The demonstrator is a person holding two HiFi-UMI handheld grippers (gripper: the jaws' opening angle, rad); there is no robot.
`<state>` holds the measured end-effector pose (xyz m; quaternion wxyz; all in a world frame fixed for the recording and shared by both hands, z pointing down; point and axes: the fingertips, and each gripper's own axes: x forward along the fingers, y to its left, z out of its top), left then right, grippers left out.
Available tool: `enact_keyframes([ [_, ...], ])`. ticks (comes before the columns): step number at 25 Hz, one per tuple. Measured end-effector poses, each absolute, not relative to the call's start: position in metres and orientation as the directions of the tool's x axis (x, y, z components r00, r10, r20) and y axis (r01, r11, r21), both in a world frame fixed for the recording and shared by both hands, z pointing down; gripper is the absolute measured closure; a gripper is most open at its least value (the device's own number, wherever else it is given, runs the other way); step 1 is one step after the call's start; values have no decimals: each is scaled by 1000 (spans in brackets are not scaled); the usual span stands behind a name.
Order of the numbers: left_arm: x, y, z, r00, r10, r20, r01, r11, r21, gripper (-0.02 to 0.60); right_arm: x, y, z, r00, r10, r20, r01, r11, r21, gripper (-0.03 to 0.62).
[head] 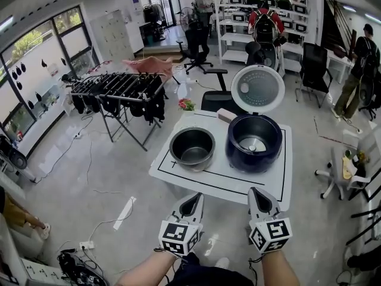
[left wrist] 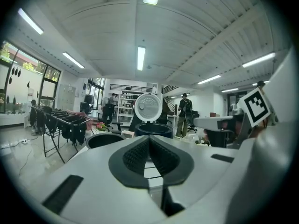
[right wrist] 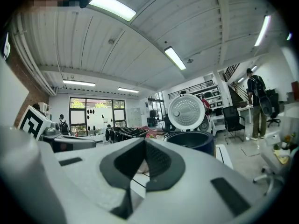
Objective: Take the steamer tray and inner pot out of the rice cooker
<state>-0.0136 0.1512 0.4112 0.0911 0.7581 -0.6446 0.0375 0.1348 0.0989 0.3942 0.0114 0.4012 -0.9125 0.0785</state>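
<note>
Inner pot is sitting on the white table, just left of the dark blue rice cooker, whose lid stands open. Left gripper and right gripper hover by the table's near edge, both with jaws pressed together on nothing.

Bright, even: ceiling tubes plus daylight from windows on the left. Shadows soft, mild sheen on floor. Strong fisheye bend, black vignette in gripper views; left tongs and right tongs slightly soft up close.
</note>
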Motion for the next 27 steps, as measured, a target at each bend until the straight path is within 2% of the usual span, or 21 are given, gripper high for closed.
enact_keyframes([
  [27, -1, 161, 409, 181, -970, 162, -980, -164, 108, 578, 143, 108, 394, -680, -728, 88, -733, 670, -118, 594],
])
